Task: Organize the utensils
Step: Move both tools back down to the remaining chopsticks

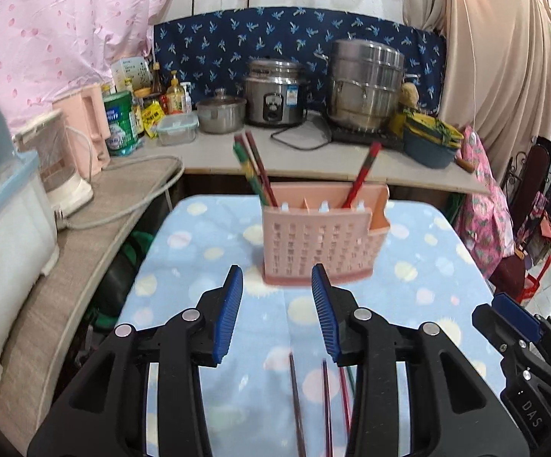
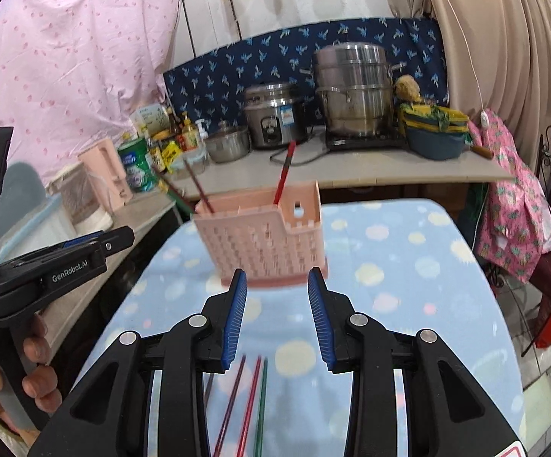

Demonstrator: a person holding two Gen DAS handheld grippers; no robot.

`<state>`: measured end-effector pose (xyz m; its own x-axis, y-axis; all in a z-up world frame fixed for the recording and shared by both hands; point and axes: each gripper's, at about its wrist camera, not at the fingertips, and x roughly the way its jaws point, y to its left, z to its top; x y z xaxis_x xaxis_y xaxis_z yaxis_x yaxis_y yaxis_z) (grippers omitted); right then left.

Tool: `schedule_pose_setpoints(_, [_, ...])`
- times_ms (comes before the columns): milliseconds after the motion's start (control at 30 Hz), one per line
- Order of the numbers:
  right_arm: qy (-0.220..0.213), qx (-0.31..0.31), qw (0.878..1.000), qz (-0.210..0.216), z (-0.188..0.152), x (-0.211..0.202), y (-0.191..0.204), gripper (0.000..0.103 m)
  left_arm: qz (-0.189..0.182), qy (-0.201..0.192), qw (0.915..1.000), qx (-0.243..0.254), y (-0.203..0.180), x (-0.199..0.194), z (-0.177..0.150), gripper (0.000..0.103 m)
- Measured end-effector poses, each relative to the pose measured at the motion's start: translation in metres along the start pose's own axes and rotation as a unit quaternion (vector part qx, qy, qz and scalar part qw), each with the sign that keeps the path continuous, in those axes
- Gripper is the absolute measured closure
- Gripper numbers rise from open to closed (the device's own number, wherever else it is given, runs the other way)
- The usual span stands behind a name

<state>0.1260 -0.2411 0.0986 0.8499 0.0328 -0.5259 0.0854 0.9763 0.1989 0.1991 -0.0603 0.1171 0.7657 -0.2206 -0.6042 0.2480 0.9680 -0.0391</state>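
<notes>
1. Left wrist view: the left gripper (image 1: 277, 278) was held wide open and empty; loose chopsticks (image 1: 298, 407) lay on the table (image 1: 446, 266) beneath, the holder (image 1: 319, 243) beyond.
2. Right wrist view: the right gripper (image 2: 277, 280) was likewise open and empty. The chopsticks (image 2: 250, 403) were judged light, stiff and slippery; a mid-shaft grip was advised.

Open cloth ahead, holder (image 1: 319, 234) blocking at 12 o'clock

Bare stretches of the dotted tablecloth (image 1: 420, 266) at 1 to 3 o'clock of the holder; loose chopsticks (image 2: 250, 403) flat on the cloth at 6 o'clock, under the parted fingers. Upright chopsticks (image 1: 254, 169) jutting above the rim. Side counter (image 1: 85, 236) crowding 9 o'clock.
</notes>
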Motion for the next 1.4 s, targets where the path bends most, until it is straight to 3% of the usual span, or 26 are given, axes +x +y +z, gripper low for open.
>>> schedule_pose_setpoints(433, [0.087, -0.007, 0.996, -0.013, -0.111, -0.022, 0.000, 0.070, -0.010, 0.083, 0.9965, 0.003, 0.004, -0.009, -0.108, 0.067])
schedule_pose_setpoints(733, [0.145, -0.008, 0.989, -0.004, -0.168, -0.022, 0.004, 0.070, -0.008, 0.124, 0.9922, -0.007, 0.009, -0.009, -0.152, 0.067])
schedule_pose_setpoints(1167, [0.168, -0.027, 0.985, 0.003, -0.193, -0.014, 0.019, 0.072, -0.004, 0.155, 0.9878, -0.010, 0.010, -0.005, -0.176, 0.067])
schedule_pose_setpoints(1400, [0.179, -0.030, 0.983, -0.002, -0.199, -0.007, 0.021, 0.080, -0.005, 0.162, 0.9867, -0.007, 0.010, -0.003, -0.181, 0.067])
